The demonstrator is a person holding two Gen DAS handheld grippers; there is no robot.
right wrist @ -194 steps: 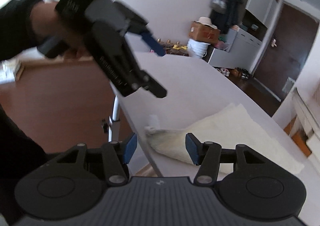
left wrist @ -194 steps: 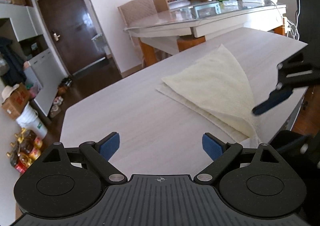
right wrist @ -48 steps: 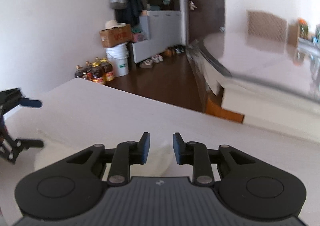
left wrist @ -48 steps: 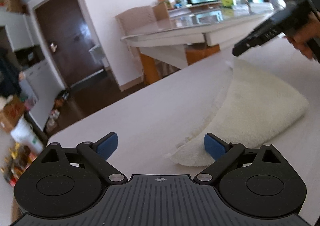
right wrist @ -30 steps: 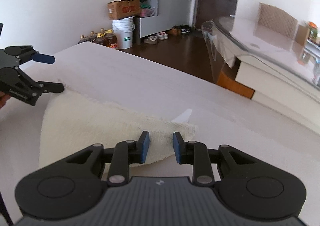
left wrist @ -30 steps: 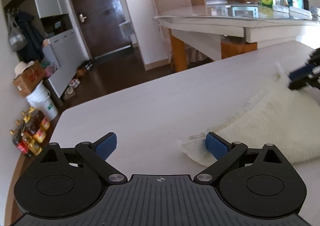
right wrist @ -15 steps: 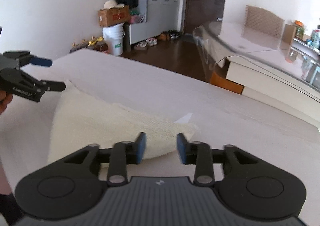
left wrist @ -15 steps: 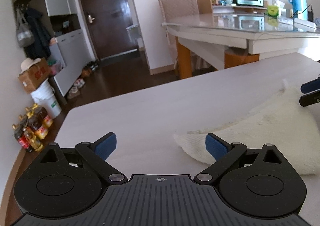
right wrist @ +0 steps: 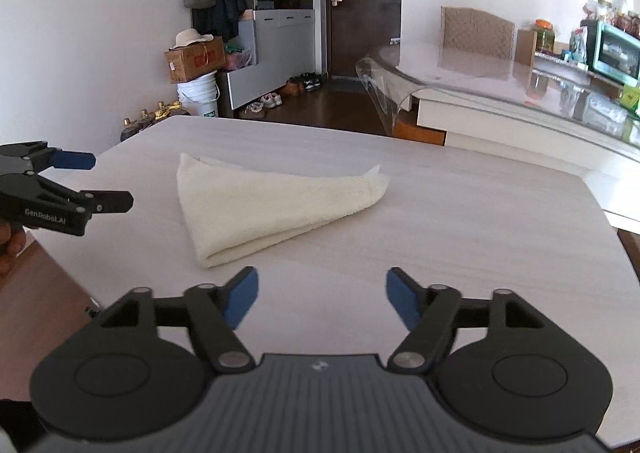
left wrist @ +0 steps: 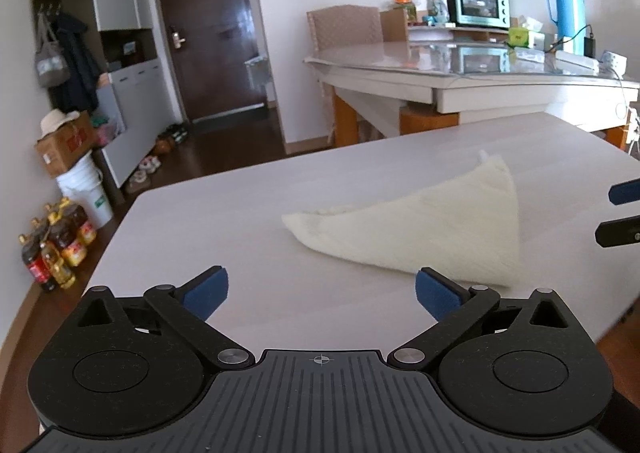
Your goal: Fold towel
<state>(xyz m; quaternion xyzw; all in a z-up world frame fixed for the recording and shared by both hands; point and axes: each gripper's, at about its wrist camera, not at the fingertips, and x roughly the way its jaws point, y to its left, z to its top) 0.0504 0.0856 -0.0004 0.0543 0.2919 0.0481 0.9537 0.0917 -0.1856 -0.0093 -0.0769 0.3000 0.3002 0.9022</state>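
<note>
1. Pale wood-grain desk (right wrist: 440,221) stands in a lived-in room, with a dark door, a hat on a carton and a white bucket behind it; a glass-topped dining table (left wrist: 460,69) carries a mint toaster oven (left wrist: 478,5) and a blue thermos (left wrist: 566,9).
2. Towel (right wrist: 272,205), cream terry, lies flat on the desk as a folded triangle, its doubled edges roughly matched; a small white tag shows at one corner.
3. Change noted: half a second ago the right tool (right wrist: 322,299) had its jaws nearly together over the towel's corner; its jaws now stand spread, holding nothing, drawn back clear of the cloth.
4. Left tool (left wrist: 320,289) is likewise spread wide and empty, as it was before, and now sits farther from the towel than it did.
5. Judgement: both tools have let go and retreated, so this fold appears set down. Either the task is finished at a triangle, or one more fold remains.
6. Legible writing: "GenRobot.AI", somewhat blurred, in white on the left tool's finger, seen from the right wrist. Carton and bottle labels are too small to read.
</note>
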